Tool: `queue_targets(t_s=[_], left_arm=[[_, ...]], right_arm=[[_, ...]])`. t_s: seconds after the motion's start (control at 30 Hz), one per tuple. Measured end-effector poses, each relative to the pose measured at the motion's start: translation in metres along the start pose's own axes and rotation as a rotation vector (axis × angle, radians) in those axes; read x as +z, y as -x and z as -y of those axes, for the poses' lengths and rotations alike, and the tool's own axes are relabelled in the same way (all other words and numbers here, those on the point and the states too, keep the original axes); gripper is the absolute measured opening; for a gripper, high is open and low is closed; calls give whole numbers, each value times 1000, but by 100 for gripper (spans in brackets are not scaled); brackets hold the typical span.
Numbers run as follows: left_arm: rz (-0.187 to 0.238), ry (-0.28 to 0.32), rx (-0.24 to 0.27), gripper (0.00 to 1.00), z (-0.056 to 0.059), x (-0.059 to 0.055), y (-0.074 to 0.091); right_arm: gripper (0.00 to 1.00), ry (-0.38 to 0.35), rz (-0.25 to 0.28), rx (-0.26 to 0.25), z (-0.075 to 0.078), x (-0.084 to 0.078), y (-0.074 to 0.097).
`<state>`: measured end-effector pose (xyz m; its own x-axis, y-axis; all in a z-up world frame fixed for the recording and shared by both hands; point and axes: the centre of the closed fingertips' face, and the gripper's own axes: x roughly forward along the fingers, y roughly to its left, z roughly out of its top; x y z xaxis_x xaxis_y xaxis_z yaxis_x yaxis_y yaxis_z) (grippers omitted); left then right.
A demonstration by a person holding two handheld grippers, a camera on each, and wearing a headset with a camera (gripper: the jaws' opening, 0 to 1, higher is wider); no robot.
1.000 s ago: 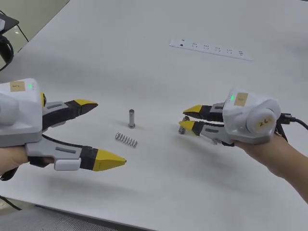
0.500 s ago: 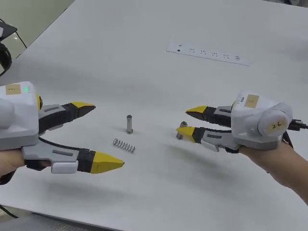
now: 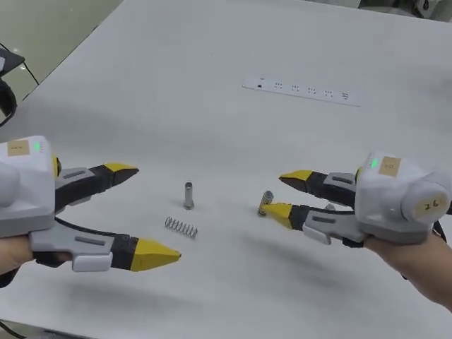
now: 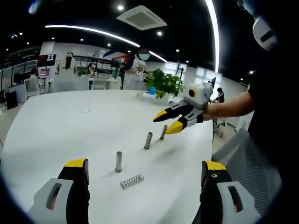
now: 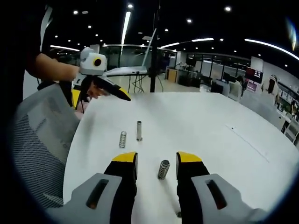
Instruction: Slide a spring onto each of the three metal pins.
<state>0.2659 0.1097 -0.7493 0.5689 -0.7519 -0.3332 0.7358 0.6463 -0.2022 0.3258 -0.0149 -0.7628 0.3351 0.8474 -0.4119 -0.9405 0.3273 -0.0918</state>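
Note:
A bare metal pin (image 3: pixel 188 195) stands upright mid-table, with a loose spring (image 3: pixel 181 227) lying just in front of it. A pin wearing a spring (image 3: pixel 265 203) stands to the right, at the lower tip of my right gripper (image 3: pixel 280 192), which is open. In the right gripper view that sprung pin (image 5: pixel 163 169) stands between the yellow tips, touching neither. My left gripper (image 3: pixel 145 210) is open wide, left of the bare pin and holding nothing. The left gripper view shows the bare pin (image 4: pixel 118 161), the loose spring (image 4: pixel 131 181) and two sprung pins (image 4: pixel 148 140) (image 4: pixel 163 132).
A white power strip (image 3: pixel 304 90) lies flat at the far side of the white table (image 3: pixel 212 85). The table's near edge runs close below both grippers. Office desks, chairs and plants stand well beyond the table.
The head camera has tilted, so everything sits lower in view. My right gripper's jaws have parted a little beside the sprung pin. The left gripper, bare pin and loose spring stay put.

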Motion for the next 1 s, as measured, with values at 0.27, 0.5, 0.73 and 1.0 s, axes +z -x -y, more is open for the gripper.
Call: queue_targets(t_s=[0.27, 0.5, 0.73, 1.0], left_arm=[[1, -4, -2, 97, 0, 3, 0], [0, -5, -3, 97, 2, 2, 0], [1, -4, 5, 97, 0, 1, 3], [-1, -1, 12, 97, 0, -1, 5]], right_arm=[[31, -16, 31, -3, -4, 8, 8], [29, -21, 31, 0, -10, 7, 9], [29, -30, 45, 21, -21, 13, 3], [28, -20, 76, 57, -34, 29, -11]])
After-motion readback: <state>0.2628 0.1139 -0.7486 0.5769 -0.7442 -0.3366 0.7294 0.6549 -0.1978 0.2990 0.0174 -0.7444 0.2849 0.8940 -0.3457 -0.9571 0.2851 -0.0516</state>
